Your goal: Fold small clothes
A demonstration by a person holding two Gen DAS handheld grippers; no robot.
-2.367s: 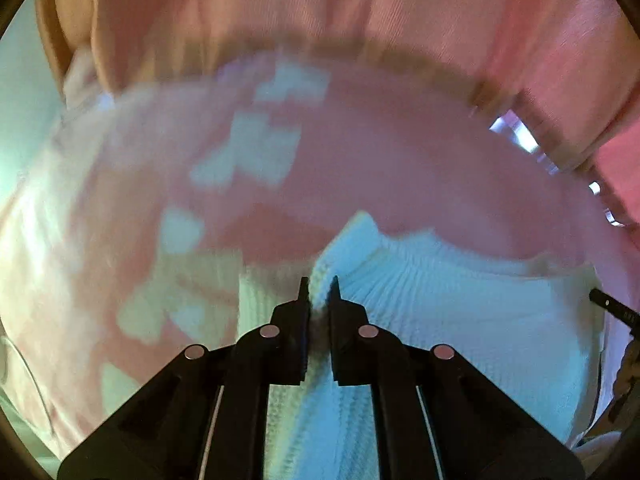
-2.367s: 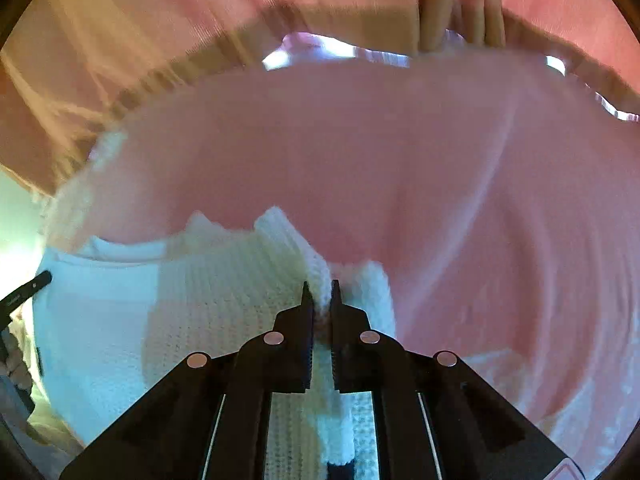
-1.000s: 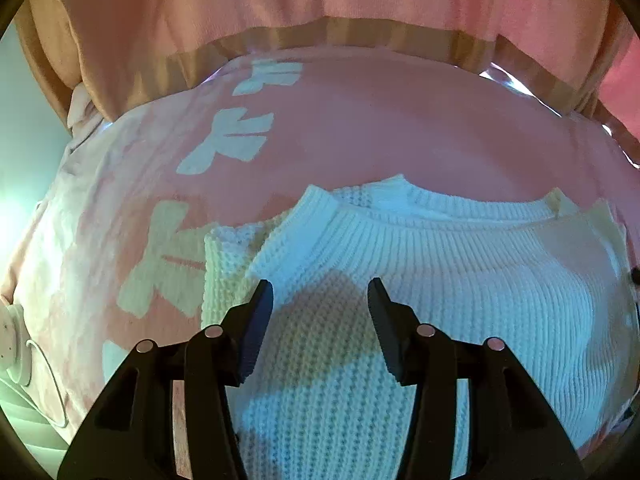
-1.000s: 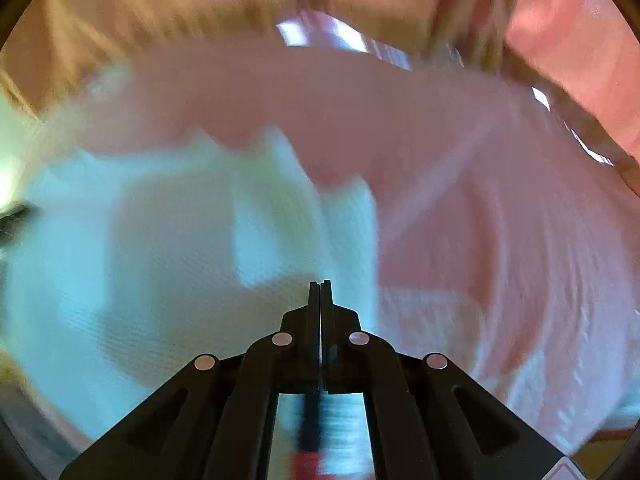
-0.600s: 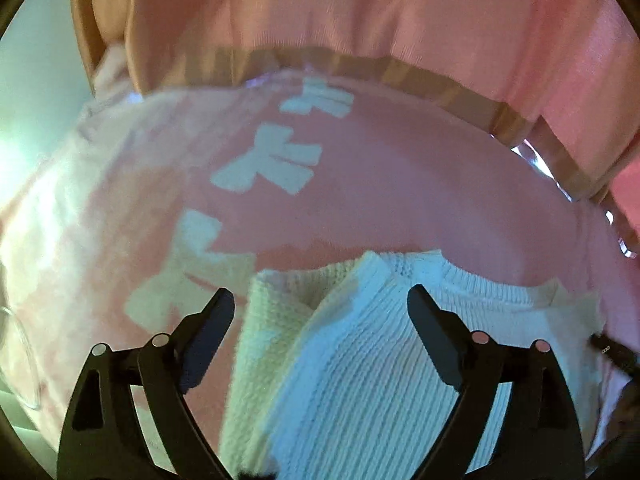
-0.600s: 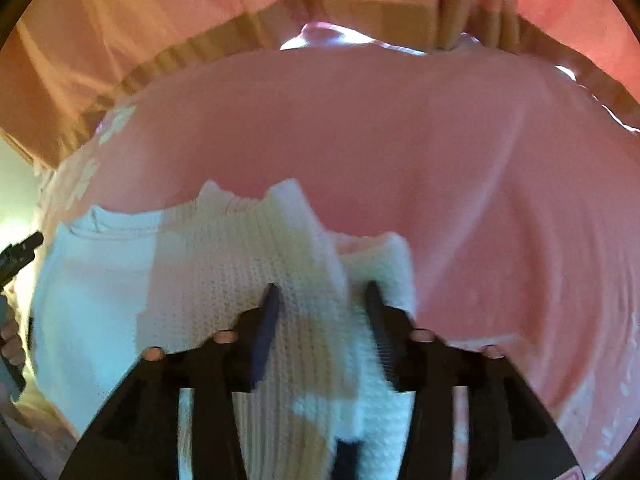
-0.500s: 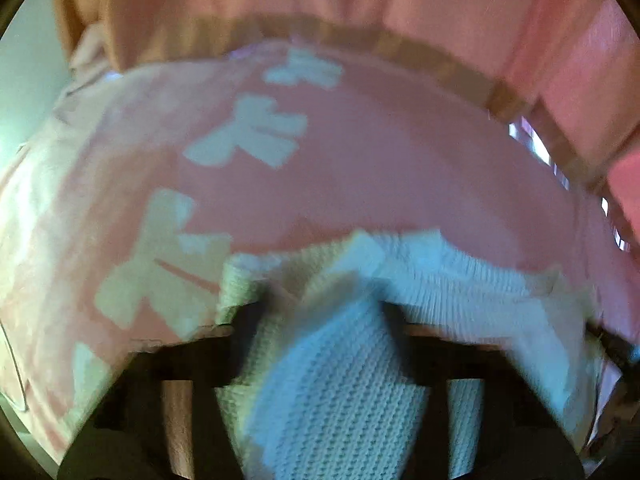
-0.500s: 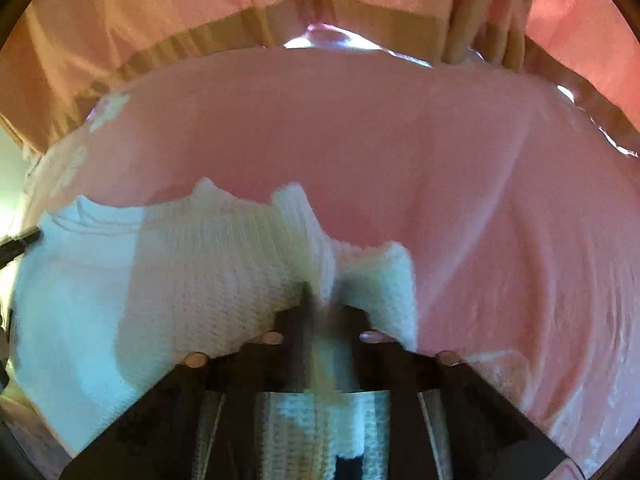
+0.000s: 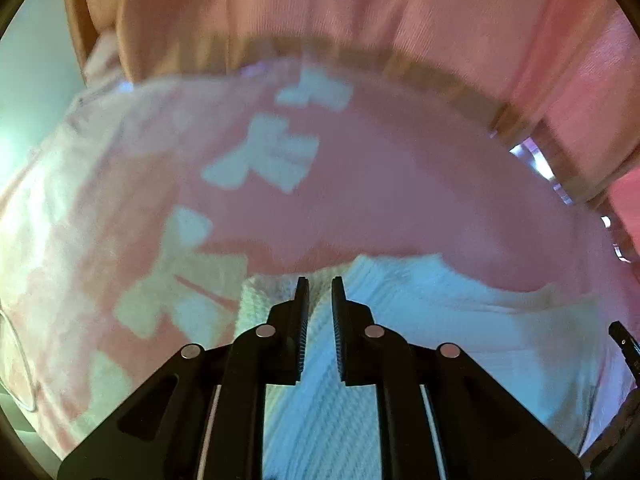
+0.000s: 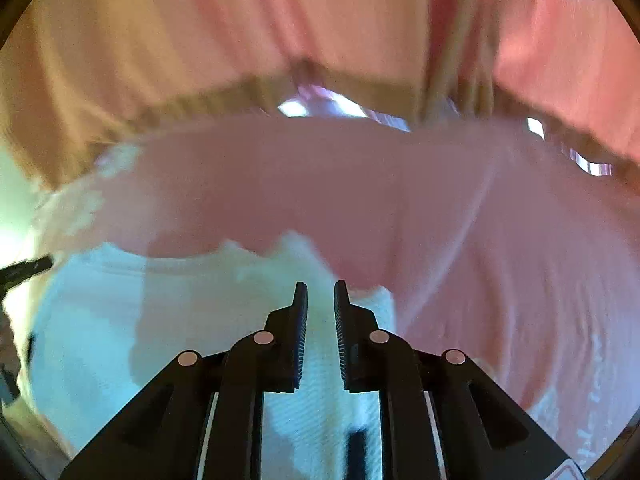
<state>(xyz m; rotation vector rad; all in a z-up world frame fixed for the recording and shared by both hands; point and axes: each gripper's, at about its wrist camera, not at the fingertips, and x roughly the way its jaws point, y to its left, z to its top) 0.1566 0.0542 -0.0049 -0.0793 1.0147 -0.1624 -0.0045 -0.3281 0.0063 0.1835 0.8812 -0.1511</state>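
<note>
A small white knit sweater [image 9: 460, 320] lies on a pink bedspread [image 9: 380, 200]. My left gripper [image 9: 319, 284] is nearly shut, its jaws a narrow gap apart, with a ridge of the sweater's left shoulder between them. The sweater also shows in the right wrist view [image 10: 180, 312]. My right gripper [image 10: 321, 288] is likewise closed to a narrow gap on the knit at the sweater's right shoulder, beside a folded sleeve end [image 10: 376, 304]. Both views are blurred.
The bedspread has pale bow shapes [image 9: 272, 160] on its left part. Pink curtains [image 10: 320, 20] with a tan band hang behind the bed. The other gripper's tip shows at the right edge of the left view [image 9: 622, 340] and at the left edge of the right view [image 10: 24, 270].
A second ago the left gripper stood wide open and the right was shut clear of the cloth. Both opened, came down over the shoulders and have closed on the knit.
</note>
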